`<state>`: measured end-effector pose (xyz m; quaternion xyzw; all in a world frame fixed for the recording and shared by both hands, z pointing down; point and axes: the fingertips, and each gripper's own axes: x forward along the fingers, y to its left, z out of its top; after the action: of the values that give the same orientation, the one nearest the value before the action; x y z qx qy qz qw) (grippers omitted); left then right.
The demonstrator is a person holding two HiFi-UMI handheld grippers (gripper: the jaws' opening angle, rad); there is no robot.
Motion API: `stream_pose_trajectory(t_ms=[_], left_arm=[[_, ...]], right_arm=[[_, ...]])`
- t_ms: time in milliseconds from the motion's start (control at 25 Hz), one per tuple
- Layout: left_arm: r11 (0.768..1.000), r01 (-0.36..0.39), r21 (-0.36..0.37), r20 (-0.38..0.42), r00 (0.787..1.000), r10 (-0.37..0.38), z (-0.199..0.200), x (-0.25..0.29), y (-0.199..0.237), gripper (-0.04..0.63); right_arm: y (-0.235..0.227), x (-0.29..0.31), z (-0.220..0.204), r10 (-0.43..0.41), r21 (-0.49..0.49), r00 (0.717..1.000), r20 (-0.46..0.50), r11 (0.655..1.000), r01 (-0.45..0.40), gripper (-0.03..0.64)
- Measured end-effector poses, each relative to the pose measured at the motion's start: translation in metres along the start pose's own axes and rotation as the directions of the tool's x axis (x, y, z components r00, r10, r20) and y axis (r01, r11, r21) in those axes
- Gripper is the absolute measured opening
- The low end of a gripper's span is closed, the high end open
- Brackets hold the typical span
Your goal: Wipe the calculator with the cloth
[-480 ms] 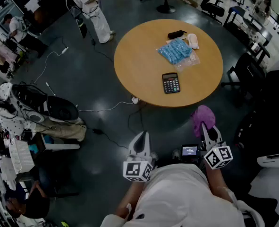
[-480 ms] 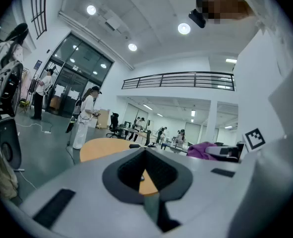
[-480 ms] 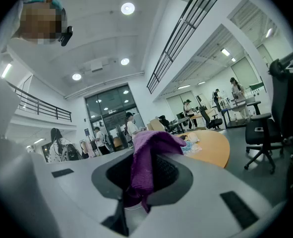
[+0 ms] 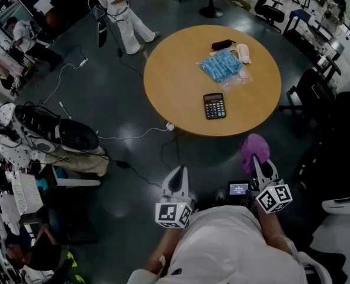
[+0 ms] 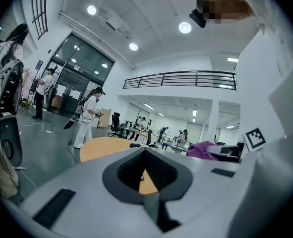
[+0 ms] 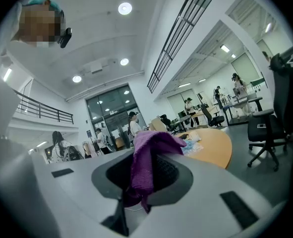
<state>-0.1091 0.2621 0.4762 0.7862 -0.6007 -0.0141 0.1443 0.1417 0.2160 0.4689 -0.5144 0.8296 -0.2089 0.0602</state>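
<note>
Calculator (image 4: 214, 106) lies flat on the round desk (image 4: 175, 81), face up, on the part of the top nearest the person and a little in from the edge. Nothing touches it. Behind it, further across the desk, a blue packet (image 4: 221, 64) rests on clear plastic, and beyond that are a black case (image 4: 221, 43) and a small white thing (image 4: 243, 52), all apart from the calculator.

The cloth (image 6: 148, 157), purple, is not on the desk. It is clenched in the right tongs (image 4: 257, 158), its bunched upper end standing above the jaws and a shorter end hanging below them. The left tongs (image 4: 179, 171) are clenched on nothing, the jaws pressed together.

Both tongs are held close to the person's body, side by side over the dark floor (image 4: 121, 99), well short of the desk and pointing toward it. A white cable (image 4: 133, 136) trails over the floor by the desk's near edge. A person in white (image 4: 118, 10) stands beyond the desk's far left side.
</note>
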Motion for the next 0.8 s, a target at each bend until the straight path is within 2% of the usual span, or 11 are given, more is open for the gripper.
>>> stream_pose_trajectory(t_ms=[240,440,600,800], left_arm=[[1.0,-0.025,-0.004,-0.021,0.999,0.025,-0.007,0.014,-0.007,0.008],[0.999,-0.048,0.02,-0.039,0.998,0.049,-0.019,0.034,-0.015,0.008],[0.998,-0.063,0.007,-0.068,0.996,0.064,-0.026,0.063,-0.01,0.008],[0.999,-0.019,0.025,-0.101,0.995,0.022,-0.027,0.112,0.007,0.008]], right_arm=[[-0.013,0.012,0.004,0.029,0.006,0.999,-0.013,1.0,-0.029,0.077],[-0.039,0.024,0.006,0.053,0.017,0.998,-0.018,0.998,-0.053,0.077],[-0.063,0.047,0.012,0.049,0.027,0.998,-0.027,0.998,-0.048,0.077],[-0.082,0.074,0.009,0.012,0.045,0.999,-0.029,0.999,-0.011,0.077]])
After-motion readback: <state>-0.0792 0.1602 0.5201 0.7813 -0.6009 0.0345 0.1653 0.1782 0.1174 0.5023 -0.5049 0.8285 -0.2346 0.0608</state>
